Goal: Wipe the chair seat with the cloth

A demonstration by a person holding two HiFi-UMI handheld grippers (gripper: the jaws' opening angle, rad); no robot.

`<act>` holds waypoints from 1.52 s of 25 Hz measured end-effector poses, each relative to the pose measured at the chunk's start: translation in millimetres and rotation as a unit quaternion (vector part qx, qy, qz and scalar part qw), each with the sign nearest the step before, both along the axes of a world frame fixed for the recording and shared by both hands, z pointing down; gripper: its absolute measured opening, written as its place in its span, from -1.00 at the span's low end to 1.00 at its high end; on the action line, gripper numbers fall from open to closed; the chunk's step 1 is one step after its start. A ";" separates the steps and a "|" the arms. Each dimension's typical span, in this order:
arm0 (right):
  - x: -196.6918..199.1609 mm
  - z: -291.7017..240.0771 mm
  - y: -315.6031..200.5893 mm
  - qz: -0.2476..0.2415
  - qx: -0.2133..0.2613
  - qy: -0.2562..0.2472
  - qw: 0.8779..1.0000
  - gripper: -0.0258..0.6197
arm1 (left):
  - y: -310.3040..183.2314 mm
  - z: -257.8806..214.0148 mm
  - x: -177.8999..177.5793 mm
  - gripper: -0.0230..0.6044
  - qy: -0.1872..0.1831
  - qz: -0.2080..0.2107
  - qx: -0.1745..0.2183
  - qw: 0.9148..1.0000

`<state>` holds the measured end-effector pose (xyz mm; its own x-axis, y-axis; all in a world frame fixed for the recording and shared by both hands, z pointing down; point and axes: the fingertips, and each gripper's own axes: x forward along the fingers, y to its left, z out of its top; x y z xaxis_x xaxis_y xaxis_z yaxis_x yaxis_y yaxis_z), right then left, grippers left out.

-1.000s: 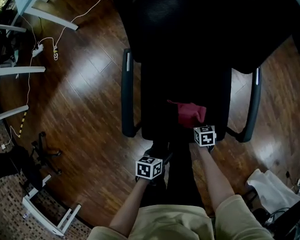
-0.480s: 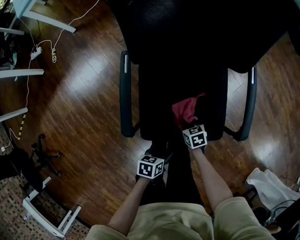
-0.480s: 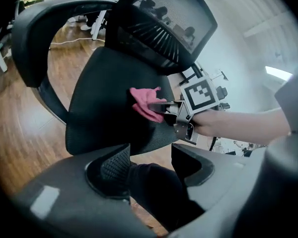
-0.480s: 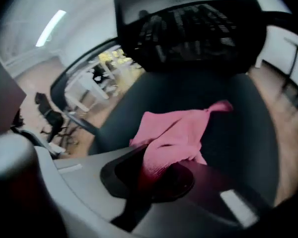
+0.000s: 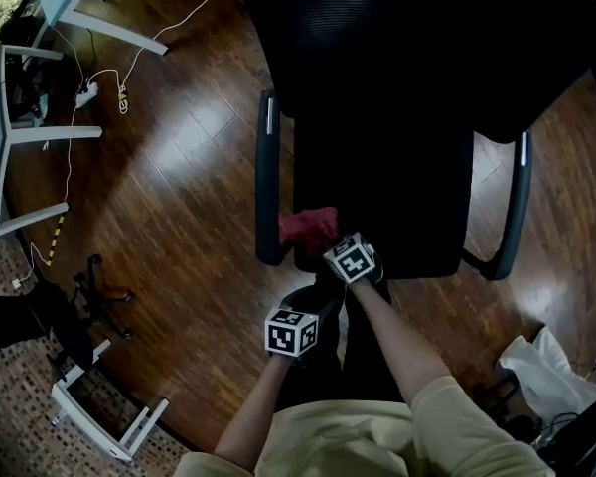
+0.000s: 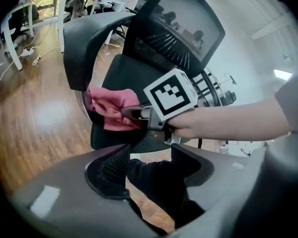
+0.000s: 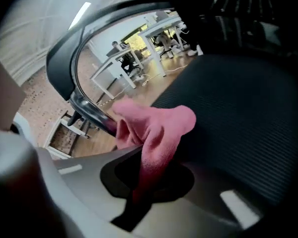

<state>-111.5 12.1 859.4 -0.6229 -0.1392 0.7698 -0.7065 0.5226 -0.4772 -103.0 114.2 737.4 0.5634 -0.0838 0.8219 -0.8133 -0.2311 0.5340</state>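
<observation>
The black mesh chair seat (image 5: 387, 207) lies in front of me between two armrests. A red-pink cloth (image 5: 308, 229) rests on the seat's front left corner, close to the left armrest (image 5: 266, 177). My right gripper (image 5: 326, 244) is shut on the cloth (image 7: 156, 125), which bunches up out of its jaws over the mesh (image 7: 238, 103). My left gripper (image 5: 313, 304) hangs below the seat's front edge, apart from the chair. Its jaws (image 6: 149, 165) have just been closing a little but stand open with nothing between them. In the left gripper view the cloth (image 6: 111, 108) and the right gripper's marker cube (image 6: 171, 95) show.
Dark wood floor surrounds the chair. Grey desk legs (image 5: 40, 137), a power strip with cables (image 5: 84, 94) and a chair base (image 5: 89, 296) are at the left. A white bundle (image 5: 536, 371) lies at the lower right. My dark trouser legs (image 5: 363, 356) are beneath the grippers.
The right gripper has swept the cloth leftward along the seat's front, from right of middle to the left corner by the armrest. The left gripper has stayed about where it was.
</observation>
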 end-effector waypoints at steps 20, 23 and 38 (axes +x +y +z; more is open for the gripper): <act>153.3 -21.4 43.0 0.152 0.010 0.049 0.987 -0.88 | 9.0 -1.6 25.7 -0.13 0.029 0.003 -0.025 0.999; 27.9 -38.2 42.9 0.018 0.000 -0.077 0.997 -0.88 | 11.5 -4.2 13.2 -0.13 0.021 -0.015 -0.028 0.999; 251.7 8.1 80.4 0.178 0.001 0.174 0.969 -0.87 | 13.9 4.9 14.5 -0.19 0.018 0.009 -0.025 0.999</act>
<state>140.2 92.5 867.5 -0.2387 -0.2985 0.9241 -0.9599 0.2166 -0.1780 -88.5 128.1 742.3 0.5934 -0.0322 0.8042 -0.7895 -0.2178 0.5738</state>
